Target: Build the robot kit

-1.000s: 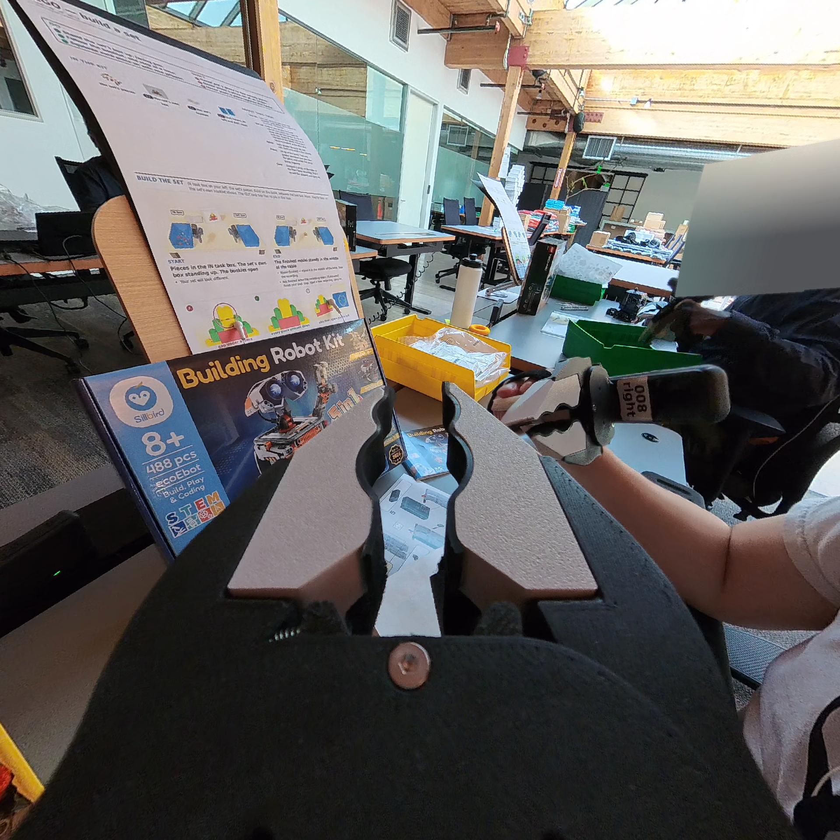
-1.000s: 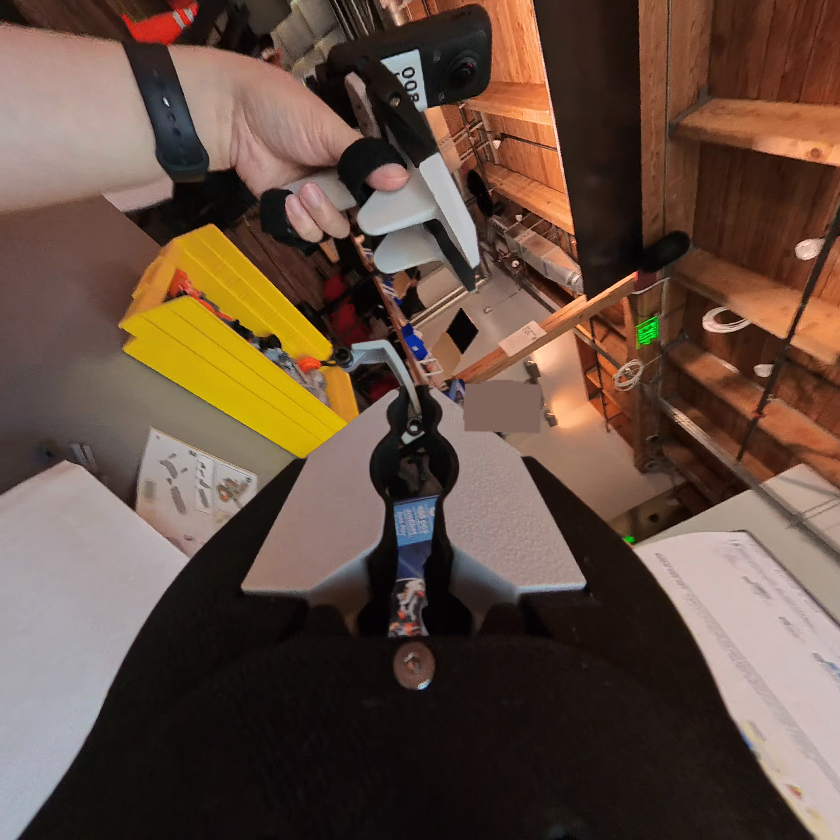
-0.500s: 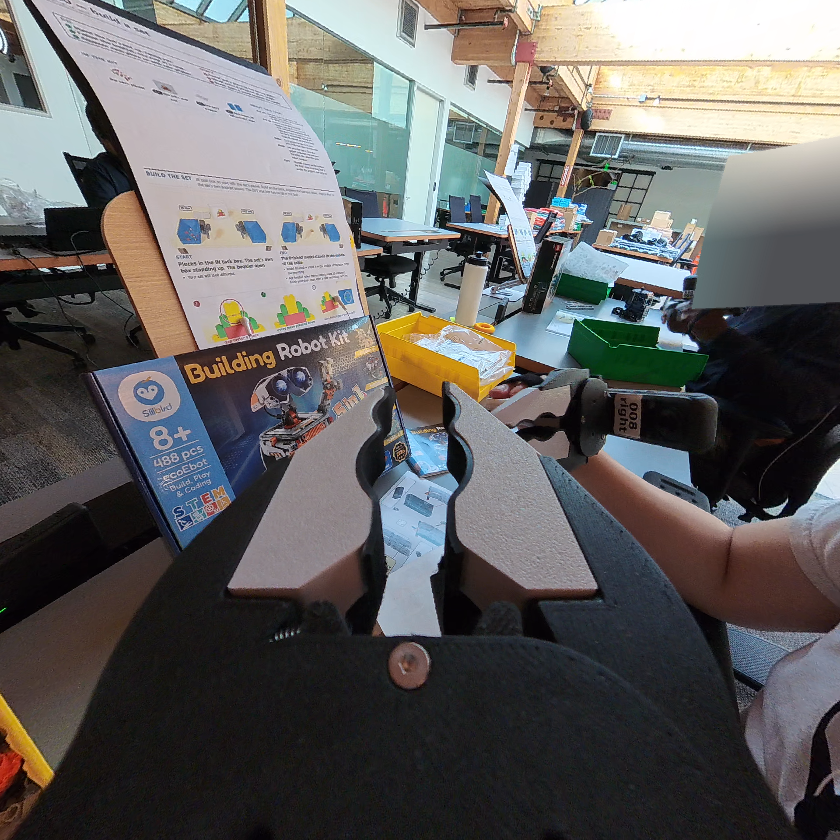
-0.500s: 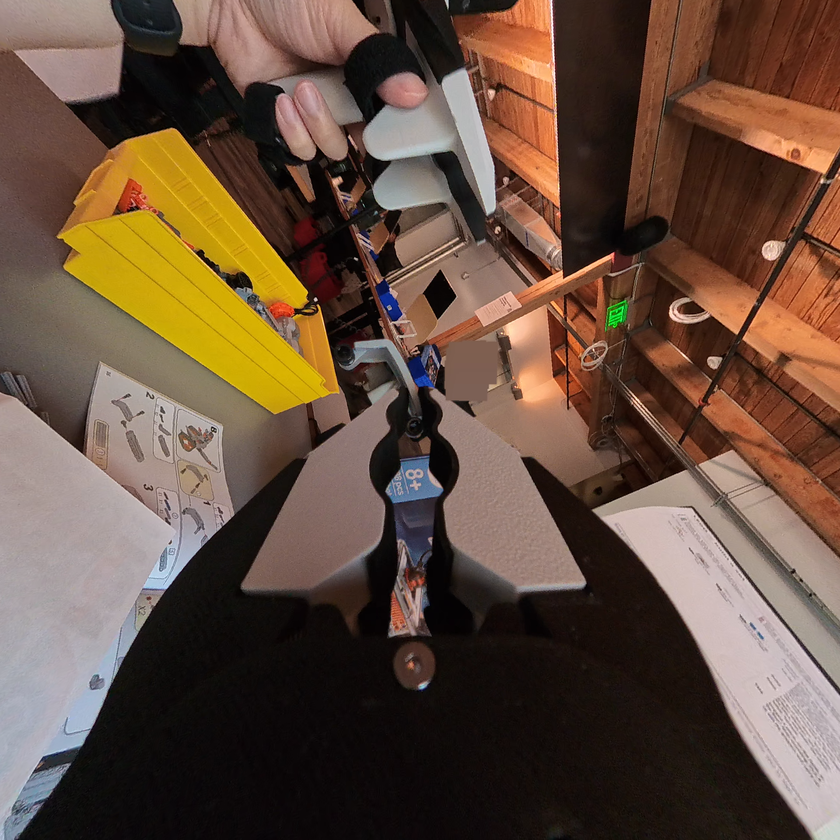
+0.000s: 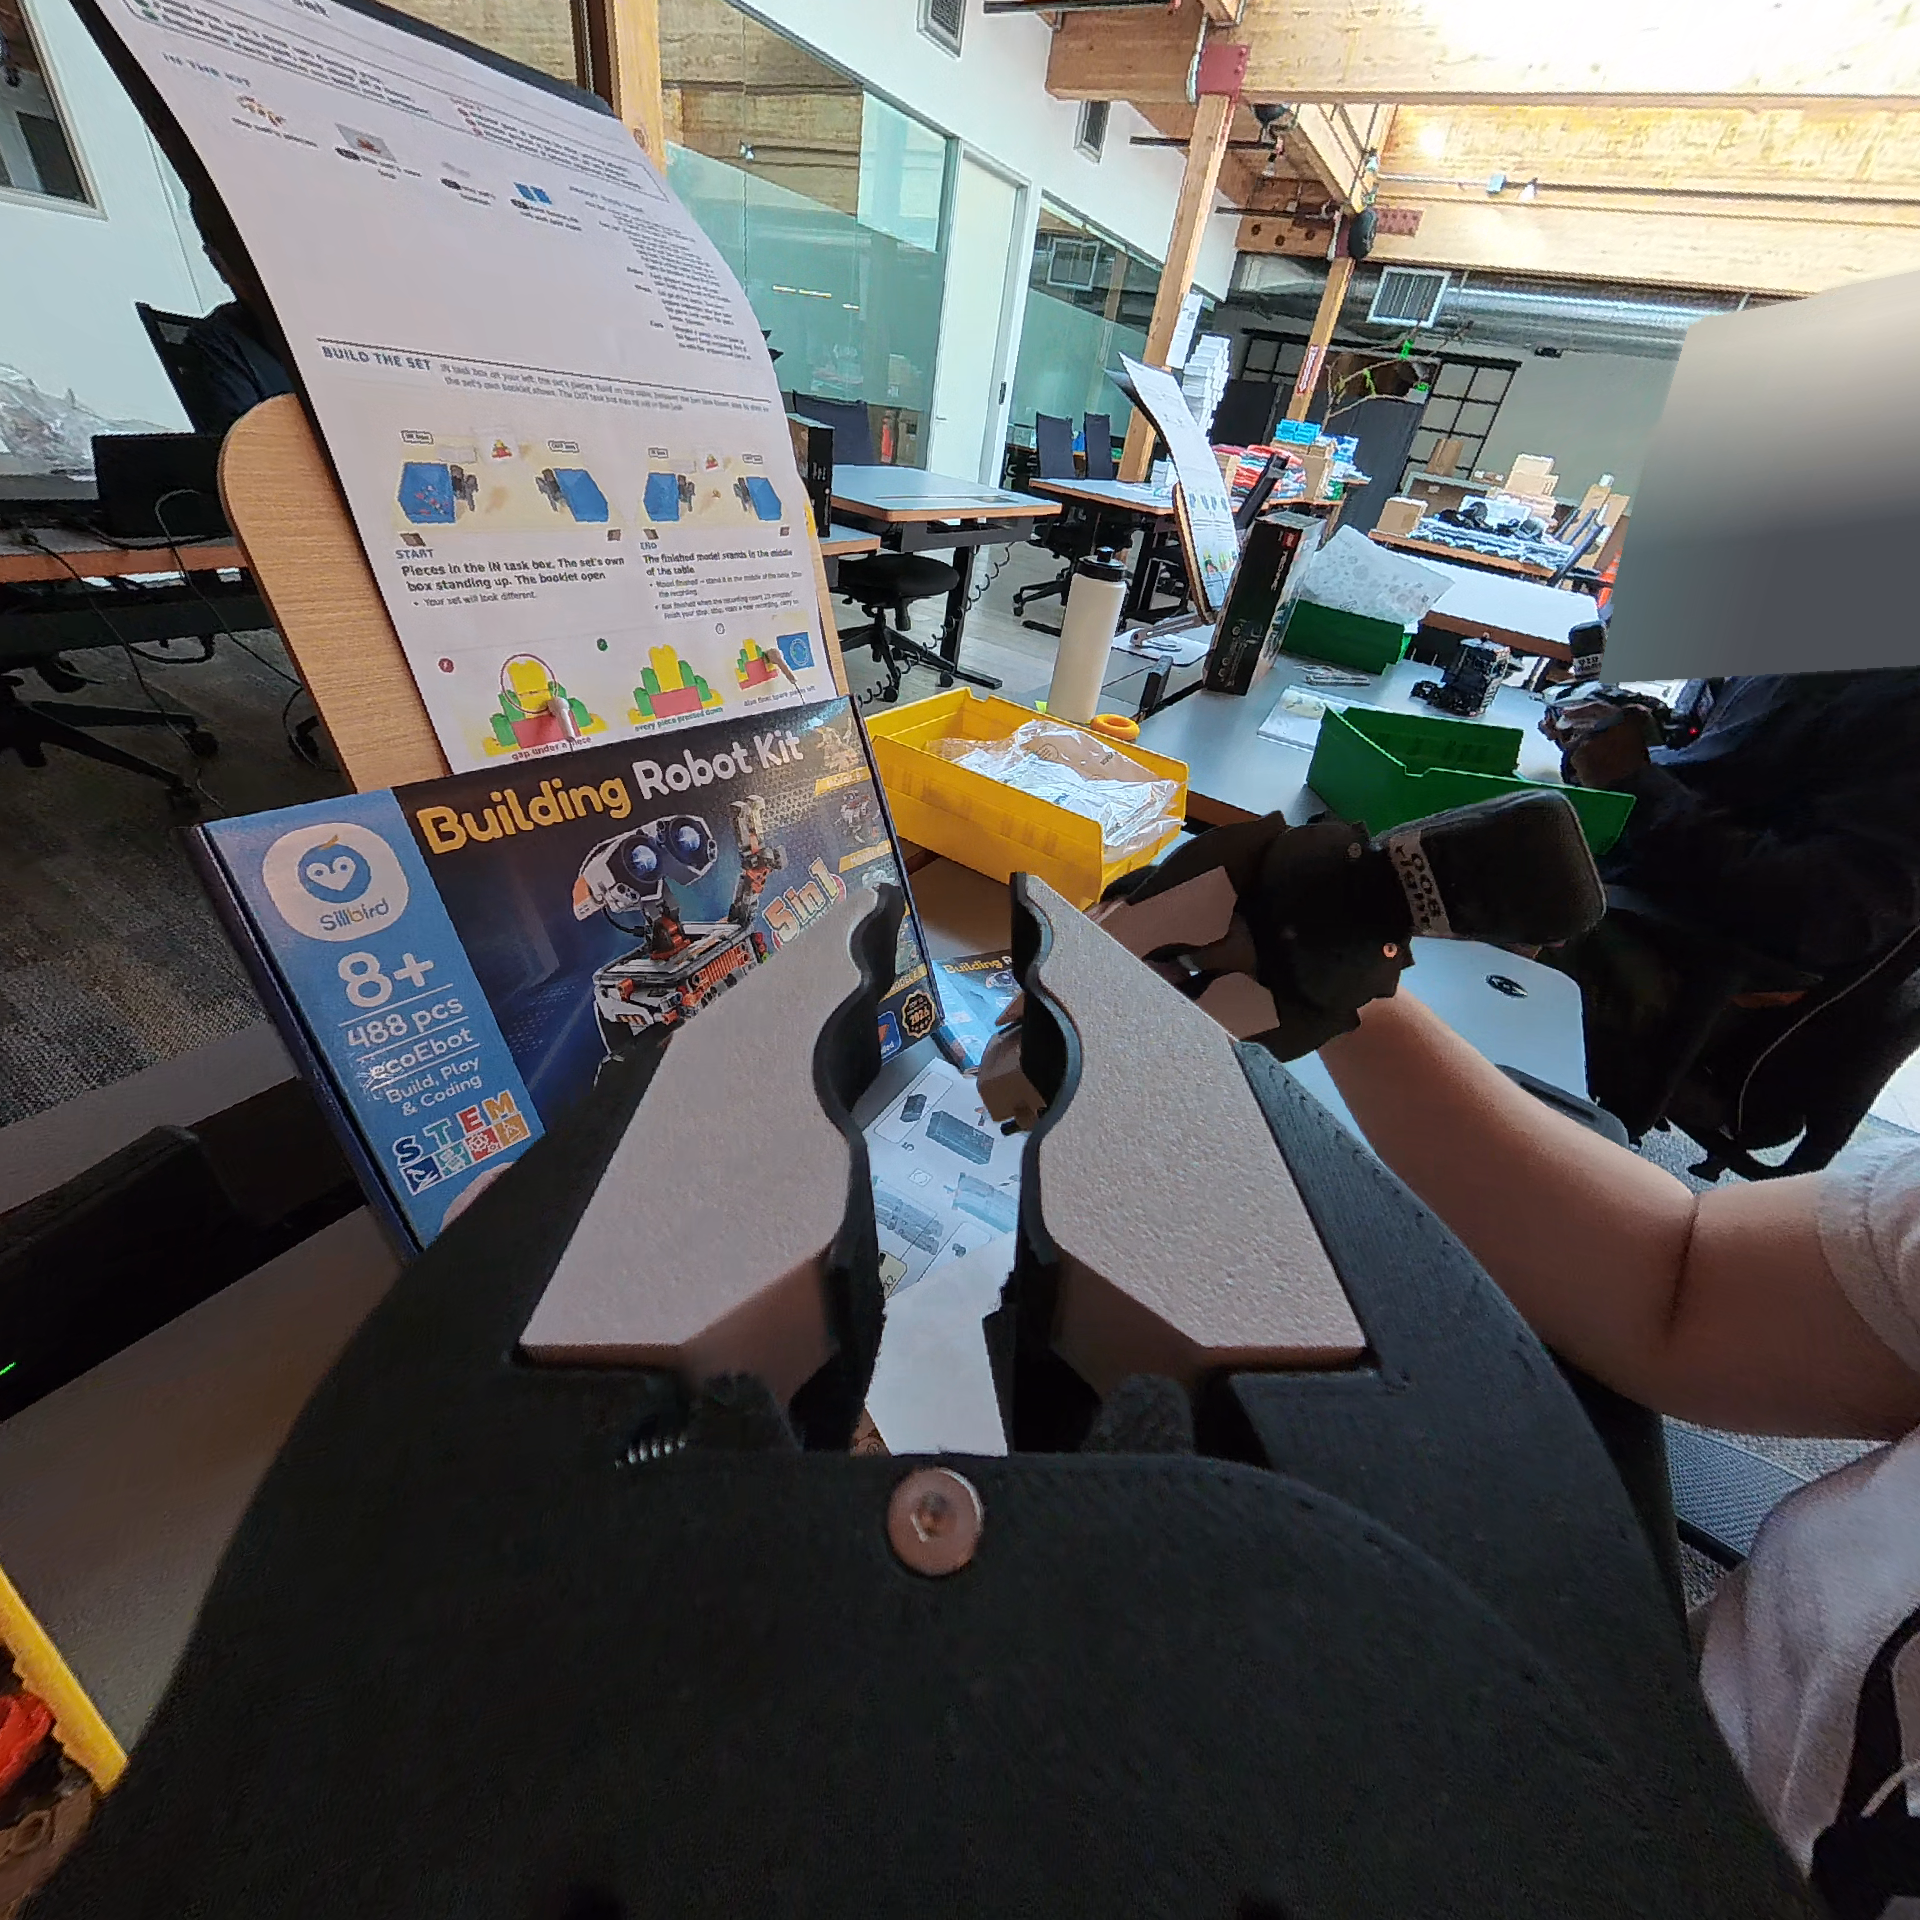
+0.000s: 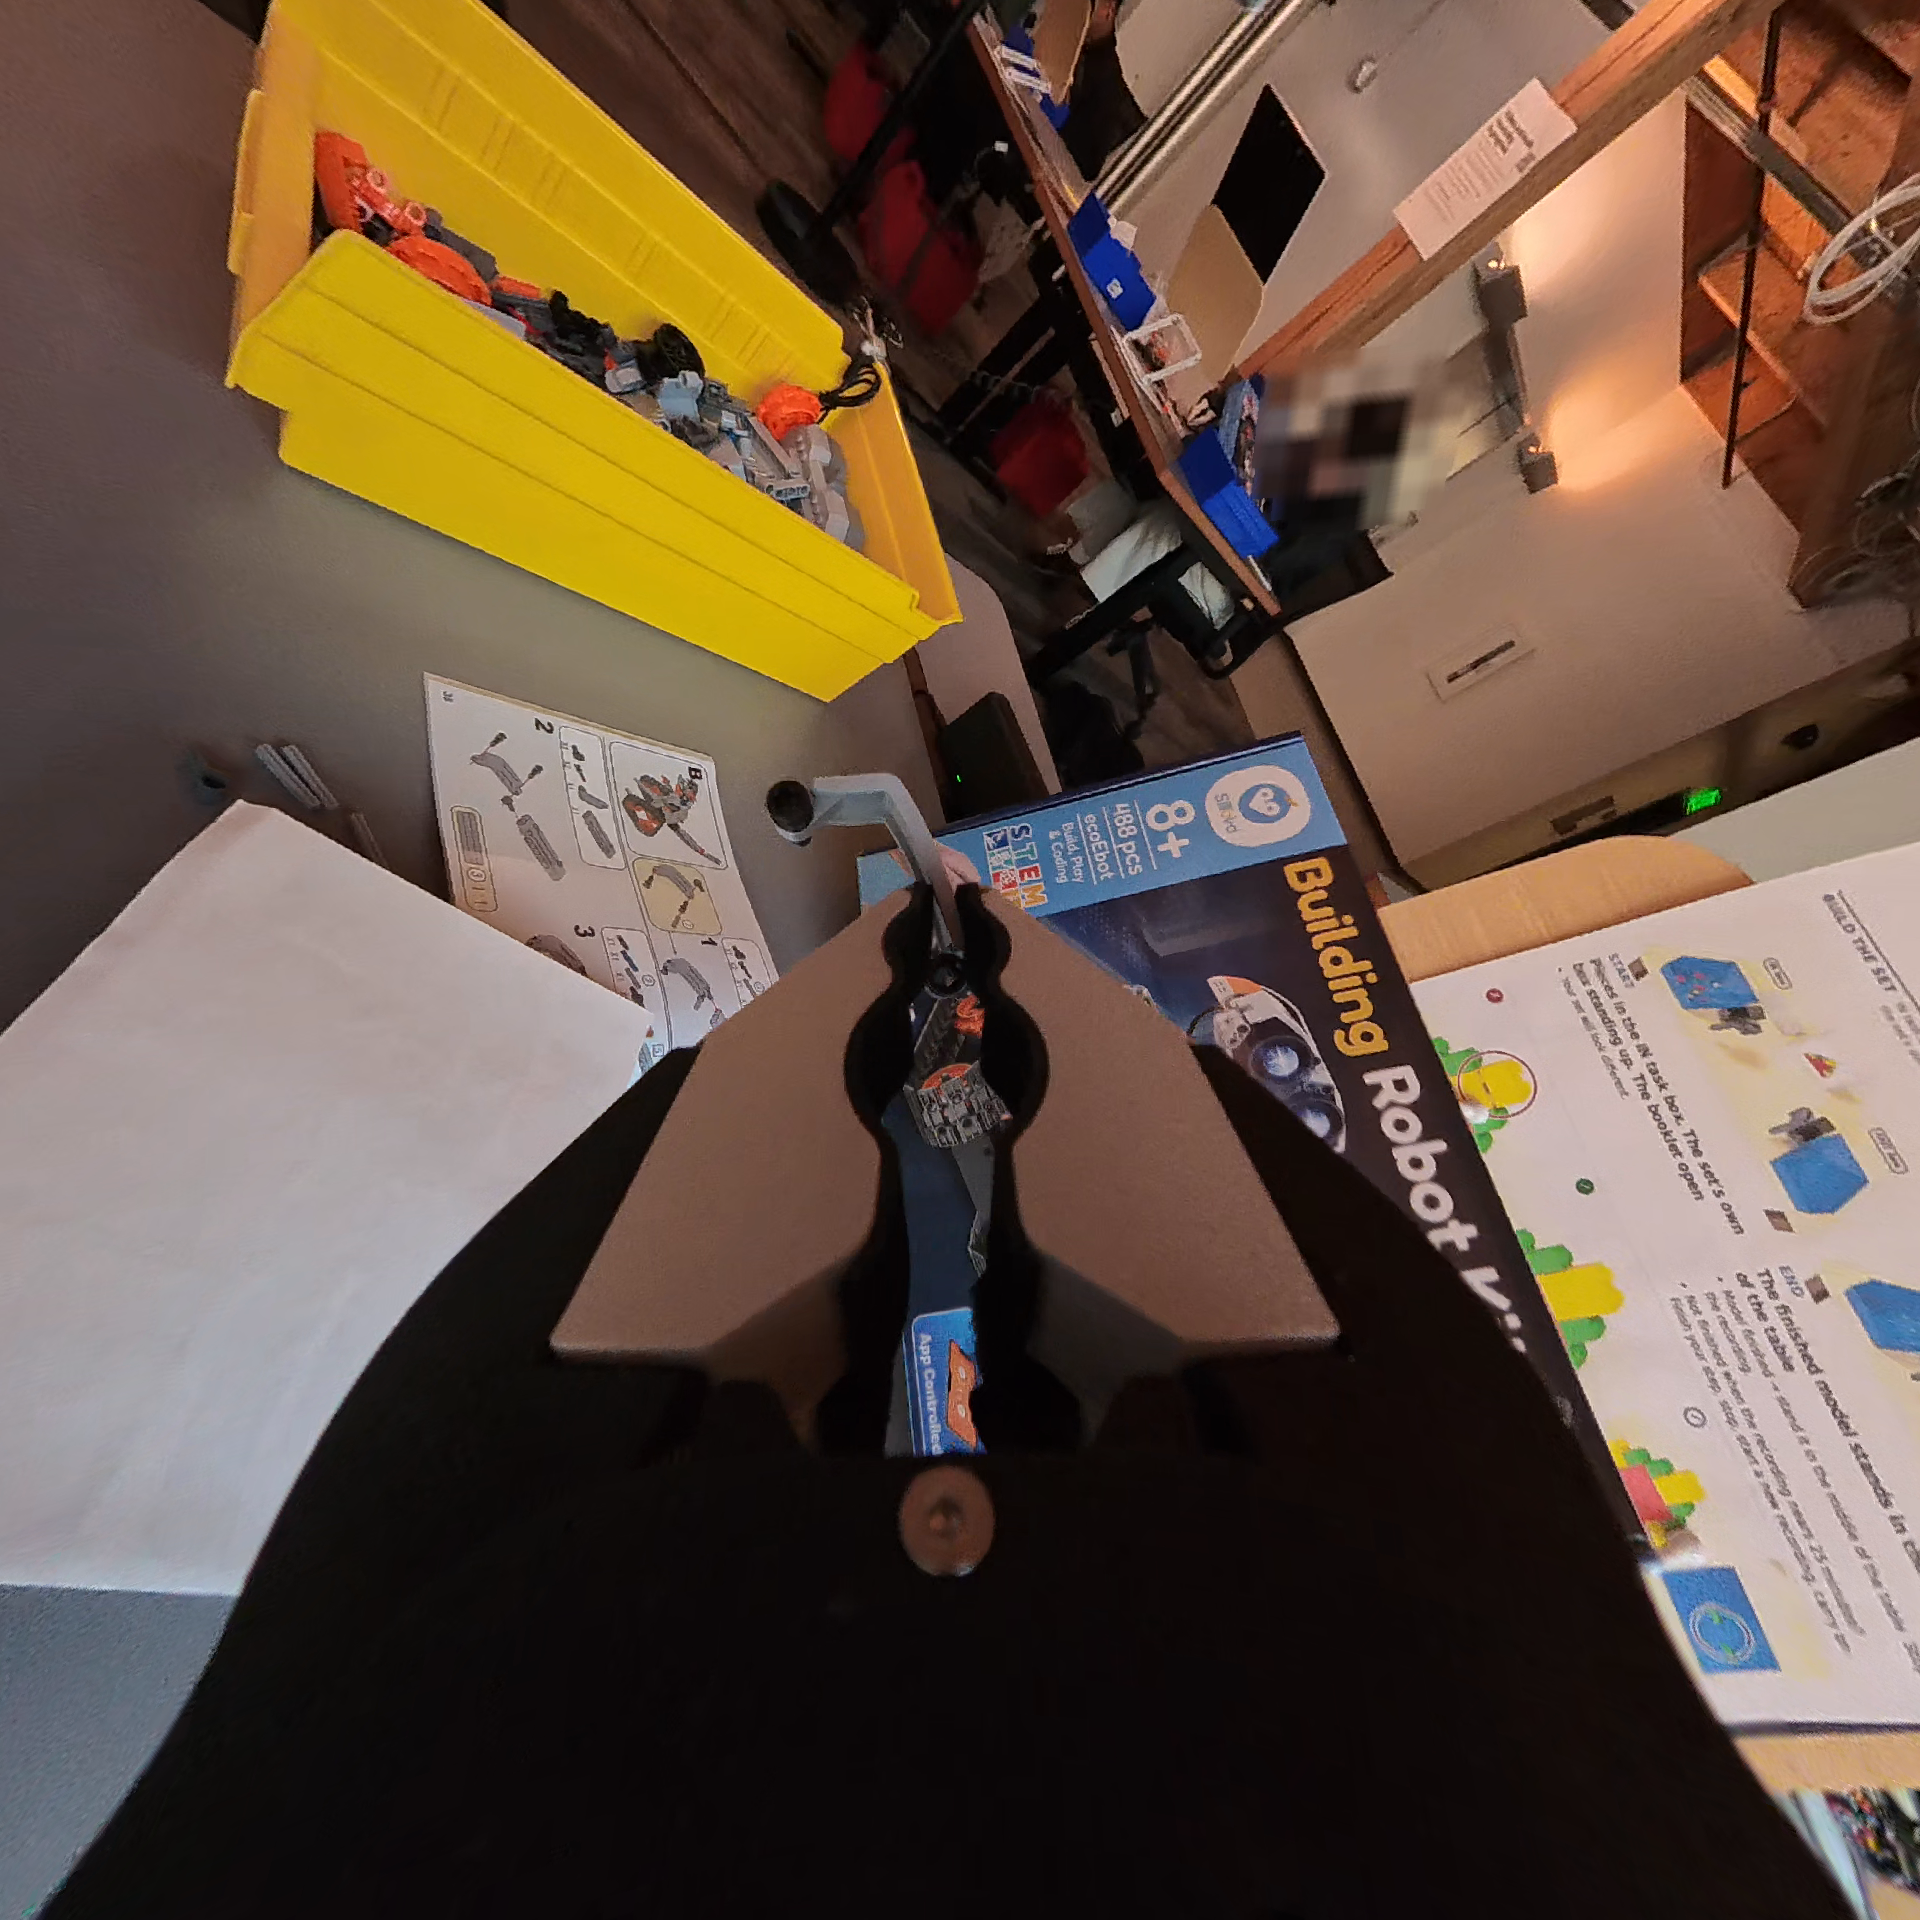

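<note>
The right tongs (image 6: pixel 943 914) pinch one grey angled beam (image 6: pixel 868 816) at their tips, held above the surface (image 6: pixel 125 582). The left tongs (image 5: pixel 940 904) stand narrowly parted, holding nothing. Beyond them lie one open instruction booklet (image 6: pixel 582 821) and one upright blue kit box (image 5: pixel 540 935) against a printed sheet (image 5: pixel 499 395). Two yellow bins show: one with parts (image 6: pixel 582 499), one holding plastic bags (image 5: pixel 997 821).
</note>
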Available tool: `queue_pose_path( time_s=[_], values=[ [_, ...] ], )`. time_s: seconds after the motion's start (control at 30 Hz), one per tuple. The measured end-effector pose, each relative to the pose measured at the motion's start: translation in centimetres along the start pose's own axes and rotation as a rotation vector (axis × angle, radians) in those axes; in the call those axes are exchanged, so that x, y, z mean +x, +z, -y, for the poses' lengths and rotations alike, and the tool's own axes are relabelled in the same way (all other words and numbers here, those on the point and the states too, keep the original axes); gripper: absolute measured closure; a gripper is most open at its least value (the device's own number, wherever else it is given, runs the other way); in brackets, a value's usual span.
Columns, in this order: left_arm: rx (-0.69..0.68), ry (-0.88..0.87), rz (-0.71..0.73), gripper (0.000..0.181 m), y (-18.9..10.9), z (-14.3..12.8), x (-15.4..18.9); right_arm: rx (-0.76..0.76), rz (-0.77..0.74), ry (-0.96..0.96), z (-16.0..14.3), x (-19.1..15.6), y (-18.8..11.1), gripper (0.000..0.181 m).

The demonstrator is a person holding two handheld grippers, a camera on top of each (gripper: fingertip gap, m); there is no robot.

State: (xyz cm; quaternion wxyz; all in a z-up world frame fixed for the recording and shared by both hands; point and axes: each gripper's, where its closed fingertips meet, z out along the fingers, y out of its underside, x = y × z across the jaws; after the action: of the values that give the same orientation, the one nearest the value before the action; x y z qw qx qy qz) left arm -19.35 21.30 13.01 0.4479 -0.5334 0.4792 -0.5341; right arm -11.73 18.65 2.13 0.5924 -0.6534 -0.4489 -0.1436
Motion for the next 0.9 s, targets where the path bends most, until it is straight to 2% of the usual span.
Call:
queue_pose_path(
  time_s=[0.27,0.73,0.9],
  values=[
    [-0.009,0.005,0.017,0.162,-0.1,-0.1,-0.1,-0.007,-0.019,0.115,0.1,1.2,-0.8,0.178],
    [-0.009,0.008,0.023,0.162,-0.2,0.0,-0.1,-0.026,-0.017,0.088,-0.4,1.0,-0.6,0.178],
    [-0.007,0.011,0.025,0.162,-0.3,0.1,-0.1,0.048,-0.021,0.017,0.9,0.7,-0.7,0.177]
  ],
)
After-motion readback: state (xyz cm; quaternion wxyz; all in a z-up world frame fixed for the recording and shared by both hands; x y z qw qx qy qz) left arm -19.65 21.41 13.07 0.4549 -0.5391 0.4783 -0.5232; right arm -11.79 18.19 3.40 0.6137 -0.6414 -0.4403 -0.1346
